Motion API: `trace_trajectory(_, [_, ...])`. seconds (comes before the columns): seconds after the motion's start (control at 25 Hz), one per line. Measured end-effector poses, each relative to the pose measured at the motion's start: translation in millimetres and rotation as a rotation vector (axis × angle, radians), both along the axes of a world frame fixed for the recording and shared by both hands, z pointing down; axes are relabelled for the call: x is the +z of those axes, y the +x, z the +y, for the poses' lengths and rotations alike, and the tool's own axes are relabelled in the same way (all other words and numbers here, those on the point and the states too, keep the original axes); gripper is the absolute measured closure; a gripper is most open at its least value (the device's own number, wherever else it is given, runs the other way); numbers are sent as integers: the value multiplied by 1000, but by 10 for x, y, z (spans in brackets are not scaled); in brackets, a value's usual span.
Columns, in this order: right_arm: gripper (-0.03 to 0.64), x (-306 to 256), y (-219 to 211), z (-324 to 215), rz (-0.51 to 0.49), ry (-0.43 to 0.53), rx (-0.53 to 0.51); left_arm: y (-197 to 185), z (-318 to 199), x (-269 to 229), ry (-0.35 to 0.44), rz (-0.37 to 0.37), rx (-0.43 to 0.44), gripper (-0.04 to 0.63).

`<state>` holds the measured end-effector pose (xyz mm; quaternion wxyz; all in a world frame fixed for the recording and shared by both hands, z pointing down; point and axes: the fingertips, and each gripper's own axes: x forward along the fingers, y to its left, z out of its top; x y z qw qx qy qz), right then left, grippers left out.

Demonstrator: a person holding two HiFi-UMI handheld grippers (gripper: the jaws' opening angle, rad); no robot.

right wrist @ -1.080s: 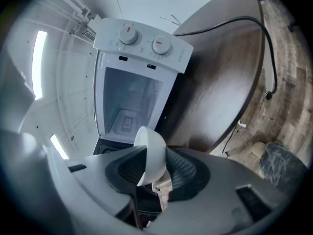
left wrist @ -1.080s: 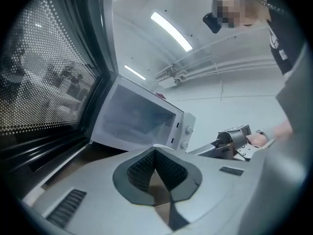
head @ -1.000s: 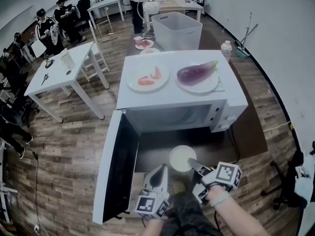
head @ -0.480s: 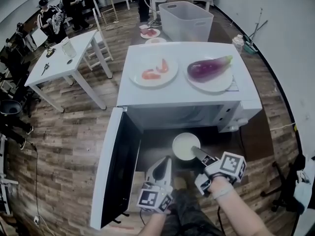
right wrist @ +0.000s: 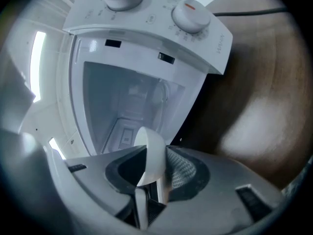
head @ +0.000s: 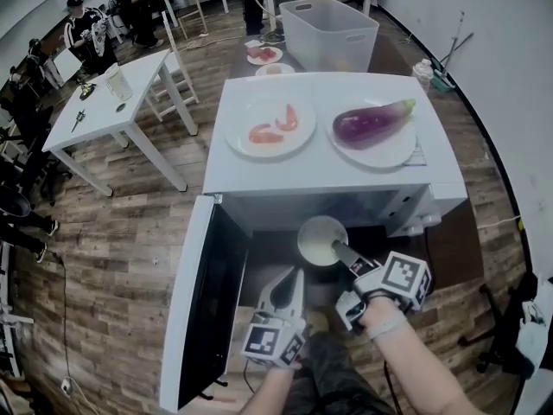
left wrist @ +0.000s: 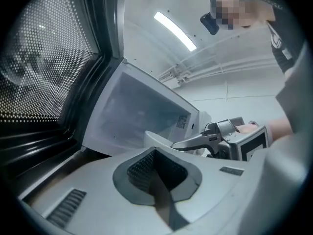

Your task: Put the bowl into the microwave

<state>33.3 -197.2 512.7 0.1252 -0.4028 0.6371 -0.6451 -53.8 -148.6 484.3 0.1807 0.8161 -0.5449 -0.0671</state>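
Note:
A white bowl [head: 320, 239] hangs at the mouth of the white microwave [head: 328, 175], just in front of its open cavity [right wrist: 129, 106]. My right gripper [head: 339, 252] is shut on the bowl's near rim [right wrist: 152, 153], which stands edge-on between the jaws in the right gripper view. The microwave door [head: 203, 305] is swung wide open to the left. My left gripper [head: 286, 294] is low and left of the bowl, beside the door, shut with nothing in it. In the left gripper view the bowl [left wrist: 157, 140] and the right gripper [left wrist: 215, 140] show ahead of the left gripper [left wrist: 159, 180].
On top of the microwave stand a plate with red food [head: 270, 126] and a plate with an eggplant [head: 373, 124]. A white bin [head: 328, 31] stands behind. At the left is a white table [head: 112, 111], with people farther back. Control knobs [right wrist: 190, 12] sit right of the cavity.
My right gripper has carried the bowl forward, from in front of the microwave up to the edge of its opening. The left gripper has stayed low beside the door.

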Motion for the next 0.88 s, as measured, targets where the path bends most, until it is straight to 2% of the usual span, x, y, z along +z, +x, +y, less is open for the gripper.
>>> trace_trajectory(0.88, [500,-61,-213,-414,54,10,40,34,-426,-74,18,19,17,594])
